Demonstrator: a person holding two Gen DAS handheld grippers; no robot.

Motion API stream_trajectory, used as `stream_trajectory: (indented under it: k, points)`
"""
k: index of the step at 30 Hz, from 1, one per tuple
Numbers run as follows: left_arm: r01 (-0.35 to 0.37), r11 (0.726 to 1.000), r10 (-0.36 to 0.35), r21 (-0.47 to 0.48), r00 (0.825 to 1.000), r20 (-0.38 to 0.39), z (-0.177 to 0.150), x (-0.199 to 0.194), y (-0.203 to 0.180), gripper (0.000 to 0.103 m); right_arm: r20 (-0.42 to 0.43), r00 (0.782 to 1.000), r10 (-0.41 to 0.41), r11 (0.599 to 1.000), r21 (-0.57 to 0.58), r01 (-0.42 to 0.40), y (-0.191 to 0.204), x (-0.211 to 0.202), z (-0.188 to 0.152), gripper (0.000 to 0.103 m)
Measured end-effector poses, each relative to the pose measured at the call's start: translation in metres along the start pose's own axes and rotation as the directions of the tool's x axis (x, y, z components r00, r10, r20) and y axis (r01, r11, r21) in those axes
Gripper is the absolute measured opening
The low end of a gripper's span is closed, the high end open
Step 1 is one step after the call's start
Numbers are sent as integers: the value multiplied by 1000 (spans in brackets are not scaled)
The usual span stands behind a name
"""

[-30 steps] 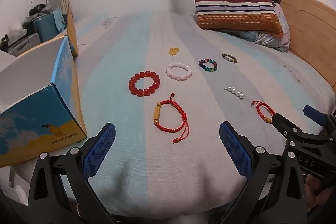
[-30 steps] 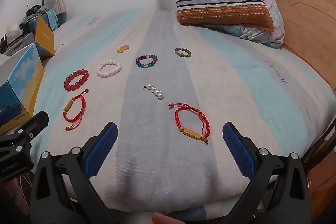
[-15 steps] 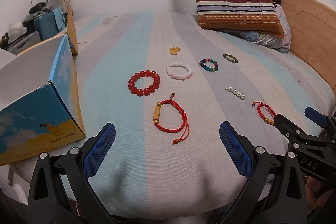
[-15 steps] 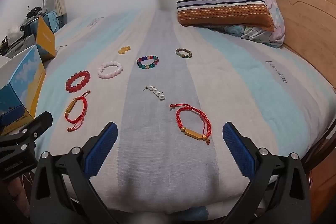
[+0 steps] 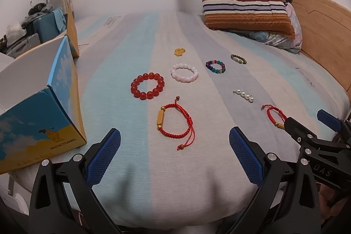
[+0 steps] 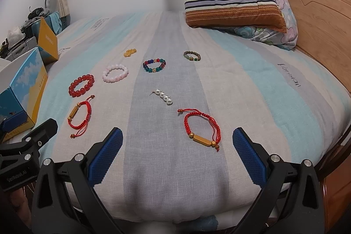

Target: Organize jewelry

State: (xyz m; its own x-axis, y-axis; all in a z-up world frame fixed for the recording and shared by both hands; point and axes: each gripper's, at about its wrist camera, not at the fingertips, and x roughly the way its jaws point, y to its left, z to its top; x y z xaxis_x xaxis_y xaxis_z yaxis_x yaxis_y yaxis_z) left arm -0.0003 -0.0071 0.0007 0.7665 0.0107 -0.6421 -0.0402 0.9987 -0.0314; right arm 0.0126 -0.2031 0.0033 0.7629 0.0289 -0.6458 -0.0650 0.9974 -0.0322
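Both of our claws hang spread wide and empty over the near edge of the bed (image 6: 252, 89): the left claw (image 5: 174, 156) faces a red cord bracelet (image 5: 175, 122), the right claw (image 6: 177, 156) its twin (image 6: 203, 127). Farther up the bed lie the red bead bracelet (image 5: 148, 86), pink bead bracelet (image 5: 184, 72) and pearl piece (image 6: 163, 97), all apart from one another. The open box (image 5: 39, 98) stands at the left edge.

We judge the cords light and limp, likely to flatten into the soft sheet, so we would pinch the stiff gold bar (image 6: 201, 138). Whether its surface is slippery we cannot tell.
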Motion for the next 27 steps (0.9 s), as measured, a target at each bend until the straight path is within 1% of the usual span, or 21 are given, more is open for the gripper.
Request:
stream_trajectory:
  k: [9,27]
  points:
    - [14,1000,-14,-1,1000,0,-1,1,-3,97,4,1000,-1,1000,1,1,0,0,0,96]
    - [10,1000,-10,4,1000,4,-1,-1,-4,97,10,1000,-3,1000,-1,3,0,-1,0,96]
